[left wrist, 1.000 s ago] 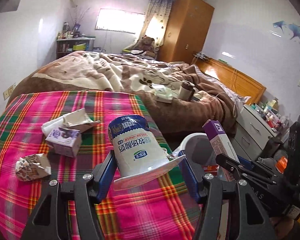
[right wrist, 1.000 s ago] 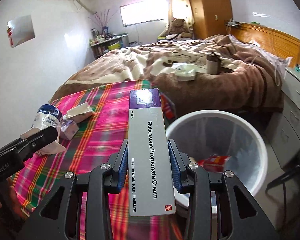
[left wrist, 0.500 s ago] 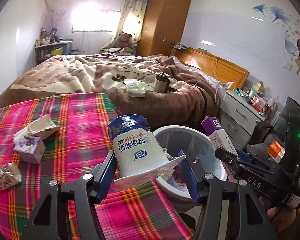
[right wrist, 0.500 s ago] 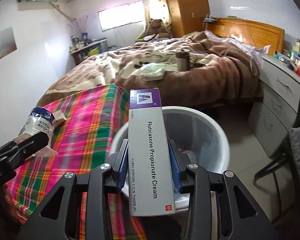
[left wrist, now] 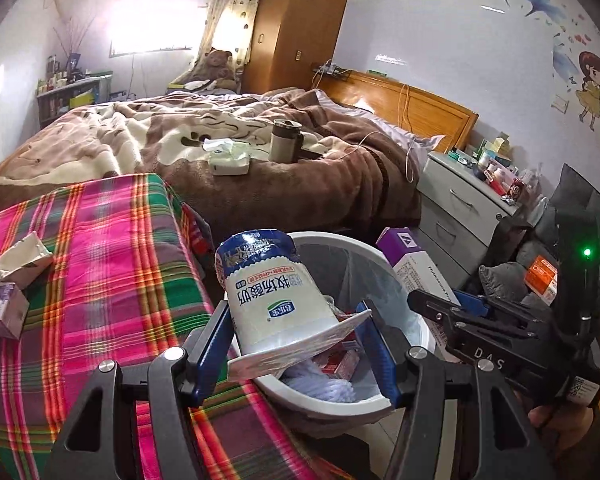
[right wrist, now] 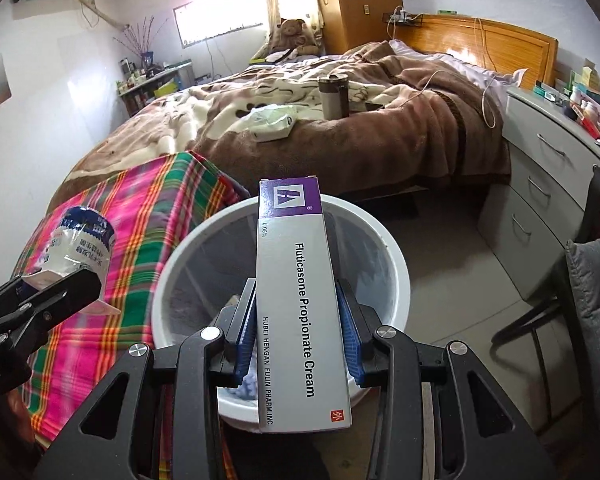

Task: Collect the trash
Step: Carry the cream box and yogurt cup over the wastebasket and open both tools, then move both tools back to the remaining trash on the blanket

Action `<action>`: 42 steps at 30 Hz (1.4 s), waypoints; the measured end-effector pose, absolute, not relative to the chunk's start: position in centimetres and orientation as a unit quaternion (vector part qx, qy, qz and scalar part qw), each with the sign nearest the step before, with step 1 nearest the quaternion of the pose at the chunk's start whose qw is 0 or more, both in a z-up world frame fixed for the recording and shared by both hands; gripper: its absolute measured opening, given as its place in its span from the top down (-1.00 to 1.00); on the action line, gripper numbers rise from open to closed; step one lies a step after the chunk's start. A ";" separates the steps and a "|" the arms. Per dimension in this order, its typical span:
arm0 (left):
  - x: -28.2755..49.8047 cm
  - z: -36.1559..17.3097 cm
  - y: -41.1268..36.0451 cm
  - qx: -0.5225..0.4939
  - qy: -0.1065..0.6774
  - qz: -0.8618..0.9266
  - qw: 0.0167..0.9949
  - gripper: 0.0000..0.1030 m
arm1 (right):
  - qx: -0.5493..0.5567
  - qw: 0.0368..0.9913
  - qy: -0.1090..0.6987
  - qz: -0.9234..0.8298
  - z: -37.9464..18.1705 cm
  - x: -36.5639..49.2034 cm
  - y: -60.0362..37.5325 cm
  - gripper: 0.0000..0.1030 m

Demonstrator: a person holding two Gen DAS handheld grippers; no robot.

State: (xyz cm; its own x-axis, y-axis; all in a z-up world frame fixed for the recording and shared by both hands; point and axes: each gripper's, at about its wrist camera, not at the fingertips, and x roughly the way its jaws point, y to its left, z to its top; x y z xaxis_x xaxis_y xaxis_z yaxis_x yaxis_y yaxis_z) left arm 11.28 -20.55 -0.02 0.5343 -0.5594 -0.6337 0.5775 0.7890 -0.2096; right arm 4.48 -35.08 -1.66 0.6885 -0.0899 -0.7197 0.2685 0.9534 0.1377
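Note:
My left gripper (left wrist: pixel 296 324) is shut on an upside-down white and blue yogurt cup (left wrist: pixel 276 300), held over the near rim of the white waste bin (left wrist: pixel 352 404). Red packaging and white stuff lie inside the bin. My right gripper (right wrist: pixel 298 300) is shut on a long white and purple cream box (right wrist: pixel 300 300), which stands over the bin's opening (right wrist: pixel 392 256). In the right wrist view the yogurt cup (right wrist: pixel 80 248) shows at the left in the other gripper; in the left wrist view the cream box (left wrist: pixel 416 268) shows at the right.
A pink plaid cloth (left wrist: pixel 100 264) covers the surface left of the bin, with small milk cartons (left wrist: pixel 4 308) and crumpled paper on it. Behind stand a bed with a brown blanket (left wrist: pixel 228 136), a grey drawer unit (right wrist: pixel 548 176) and a dark chair (right wrist: pixel 560 320) at the right.
Both grippers have moved right, off the plaid cloth and over the bin, each keeping its grip. The cartons on the cloth have slid toward the left edge of the left wrist view.

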 end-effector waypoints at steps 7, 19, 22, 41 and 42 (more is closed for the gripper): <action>11.7 -0.9 -22.4 0.023 0.365 -0.338 0.867 -0.22 | 0.115 0.904 0.399 -0.103 -2.6 4.8 -36.6 0.25; 12.4 -1.4 -23.6 0.022 0.375 -0.349 0.859 -0.25 | 0.112 0.898 0.414 -0.097 -3.4 5.5 -37.7 0.24; 12.6 -1.3 -23.3 0.014 0.374 -0.347 0.860 -0.30 | 0.101 0.897 0.417 -0.105 -3.4 5.6 -37.6 0.17; 11.1 0.9 -19.4 0.000 0.348 -0.330 0.877 -0.35 | 0.103 0.910 0.387 -0.106 -1.5 4.7 -36.1 -0.18; 10.9 1.1 -19.0 -0.001 0.345 -0.329 0.879 -0.35 | 0.103 0.911 0.385 -0.106 -1.3 4.7 -36.0 -0.18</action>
State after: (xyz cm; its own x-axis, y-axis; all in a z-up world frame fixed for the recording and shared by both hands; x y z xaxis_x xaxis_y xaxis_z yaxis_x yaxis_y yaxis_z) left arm 10.94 -19.01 1.14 0.5446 -0.5800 -0.6059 0.5779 0.7830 -0.2300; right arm 4.72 -35.98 -1.35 0.6812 -0.1139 -0.7232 0.2724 0.9564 0.1059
